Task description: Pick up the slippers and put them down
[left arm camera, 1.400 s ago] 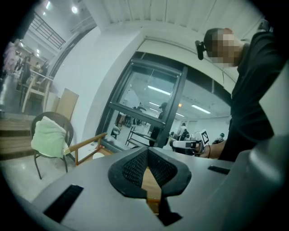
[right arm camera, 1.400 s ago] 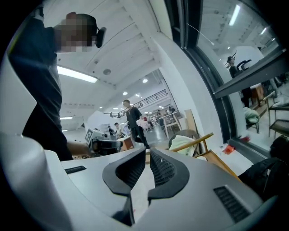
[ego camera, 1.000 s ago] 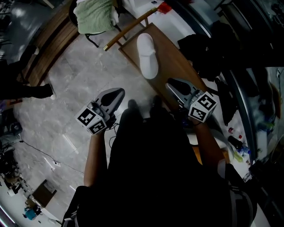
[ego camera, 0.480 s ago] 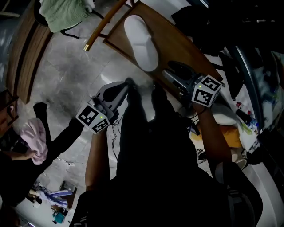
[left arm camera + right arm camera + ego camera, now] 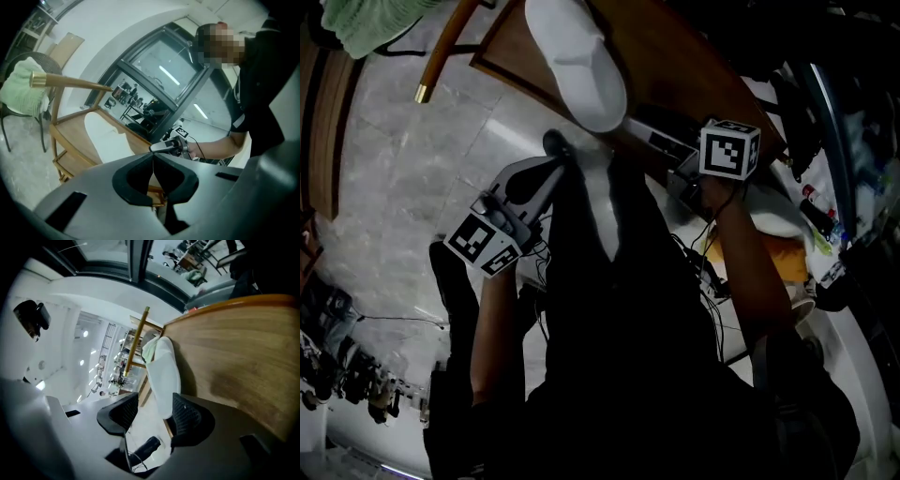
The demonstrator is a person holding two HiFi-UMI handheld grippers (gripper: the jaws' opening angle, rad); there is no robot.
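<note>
The left tongs (image 5: 153, 164) are pressed together, empty. The right tongs (image 5: 151, 414), just opening, stand spread. The soft white slipper (image 5: 165, 369) shows its near end in their gap, unpinched, mid-frame on the brown wooden bench (image 5: 234, 357). They should straddle it squarely before closing.

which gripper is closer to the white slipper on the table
Right. The right gripper faces the slipper end-on, jaws just opening around its tip; the left gripper hangs shut beside the table.

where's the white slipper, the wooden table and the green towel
white slipper (image 5: 577, 61), head view, middle of its upper
wooden table (image 5: 670, 80), head view, bare top beside the slipper
green towel (image 5: 21, 89), left gripper view, fold over the chair
</note>
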